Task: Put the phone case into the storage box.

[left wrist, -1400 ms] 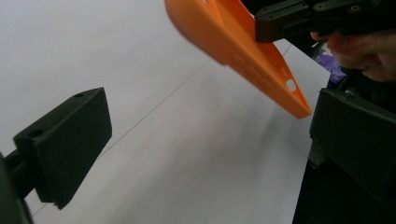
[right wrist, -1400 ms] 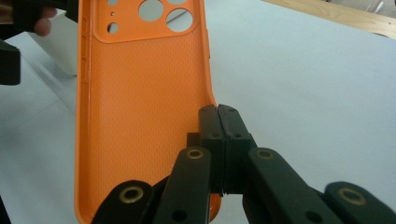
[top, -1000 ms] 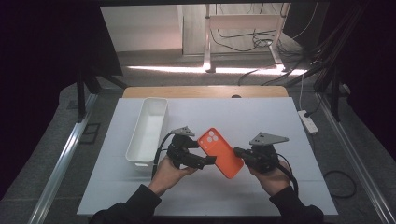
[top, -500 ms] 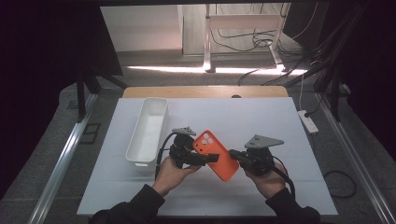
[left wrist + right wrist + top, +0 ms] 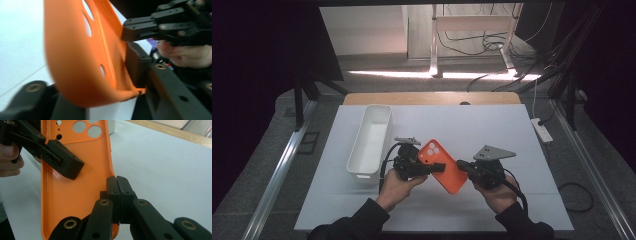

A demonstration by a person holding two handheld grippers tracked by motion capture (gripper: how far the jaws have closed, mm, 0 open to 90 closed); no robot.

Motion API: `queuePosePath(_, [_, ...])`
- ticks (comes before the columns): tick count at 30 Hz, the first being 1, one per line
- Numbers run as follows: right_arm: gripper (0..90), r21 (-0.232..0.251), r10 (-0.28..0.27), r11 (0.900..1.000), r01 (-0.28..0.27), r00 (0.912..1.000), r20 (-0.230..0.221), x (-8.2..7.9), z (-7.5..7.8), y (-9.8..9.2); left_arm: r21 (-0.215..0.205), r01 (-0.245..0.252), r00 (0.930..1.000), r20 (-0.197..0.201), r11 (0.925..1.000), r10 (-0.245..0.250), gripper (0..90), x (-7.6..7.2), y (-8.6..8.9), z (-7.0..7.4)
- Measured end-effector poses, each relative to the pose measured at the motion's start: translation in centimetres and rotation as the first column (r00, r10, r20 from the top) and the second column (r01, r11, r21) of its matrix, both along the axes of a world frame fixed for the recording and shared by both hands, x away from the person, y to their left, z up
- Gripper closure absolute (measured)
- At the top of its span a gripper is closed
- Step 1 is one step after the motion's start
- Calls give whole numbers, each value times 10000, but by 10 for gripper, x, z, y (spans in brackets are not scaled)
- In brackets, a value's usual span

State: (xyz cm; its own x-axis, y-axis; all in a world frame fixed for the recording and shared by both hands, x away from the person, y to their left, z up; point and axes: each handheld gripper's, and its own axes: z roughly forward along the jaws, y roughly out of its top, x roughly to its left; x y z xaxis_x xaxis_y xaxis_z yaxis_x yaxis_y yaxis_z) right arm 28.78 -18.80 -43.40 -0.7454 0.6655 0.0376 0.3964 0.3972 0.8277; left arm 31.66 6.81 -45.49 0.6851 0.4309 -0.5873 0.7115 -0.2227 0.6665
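Above the white table (image 5: 492, 125), beside the white plastic bin (image 5: 371, 137), your right gripper (image 5: 463, 165) pinches the orange silicone phone case (image 5: 443, 166) by its rim; your left gripper (image 5: 438, 167), jaws just closing, clamps its camera end. Handover step, I judge: release only once that hold is firm.

The case (image 5: 443, 167) is showing bright orange, and its inner face (image 5: 75, 195) is carrying a fine dotted mesh pattern with round cut-outs near one end. Both tongs, left (image 5: 439, 167) and right (image 5: 460, 165), are showing matte black with brass-coloured rivets, each topped by a grey plate. The bin (image 5: 370, 140) is looking plain white. The table (image 5: 472, 125) is wearing a white sheet, with a light wooden edge at its far side.
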Motion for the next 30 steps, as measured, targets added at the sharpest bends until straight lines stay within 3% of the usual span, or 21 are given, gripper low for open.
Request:
queuePosePath(4, [889,1,-4,10000,4,10000,-6,0,0,0,-331,-78,9993,-359,9994,66,781,1,2,-2])
queuePosePath(5, [882,28,48,10000,-48,10000,-25,0,-1,1,-466,-134,9986,-517,9988,110,840,1,3,-3])
queuePosePath(9, [883,-227,101,9997,-99,9999,90,-1,-2,3,-440,-164,9981,-604,9989,137,850,1,3,-3])
queuePosePath(15, [840,-115,258,9996,-258,9997,-5,0,-2,2,-400,-165,9990,-422,9991,148,853,1,4,-1])
queuePosePath(20, [604,-34,159,9999,-159,9999,31,1,0,-1,-44,-72,9999,-136,10000,71,854,2,8,2])
queuePosePath(25, [382,144,219,9997,-212,9982,-565,6,0,-5,226,273,9995,133,9994,-276,854,3,12,6])
queuePosePath(28, [215,420,827,9960,-786,9909,-1065,10,-2,-8,313,525,9982,269,9981,-534,852,4,14,8])
queuePosePath(30, [112,852,1228,9900,-1129,9849,-1223,10,-3,-9,367,644,9973,321,9973,-656,852,4,15,9])
